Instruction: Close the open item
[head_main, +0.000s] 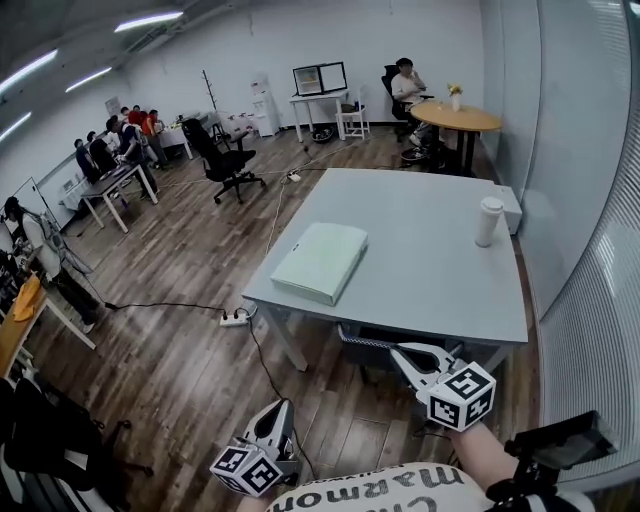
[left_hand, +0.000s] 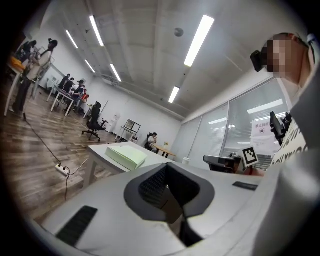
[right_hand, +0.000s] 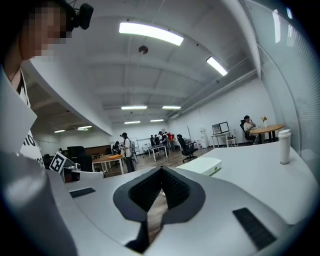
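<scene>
A pale green box (head_main: 322, 261) lies flat mid-frame on the grey bench (head_main: 420, 215), with a white cup (head_main: 488, 221) at its right. The left gripper (head_main: 282, 408) and right gripper (head_main: 398, 354) sit low in the frame, well short of the box, jaws together and empty.

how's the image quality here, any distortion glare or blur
Head view: fisheye bend, the glass wall bows, light is even and the table is sharp. Left gripper view: dark round vignette, ceiling light strips blow out white, the left tool looks soft. Right gripper view: same vignette, the cup is clear.
</scene>
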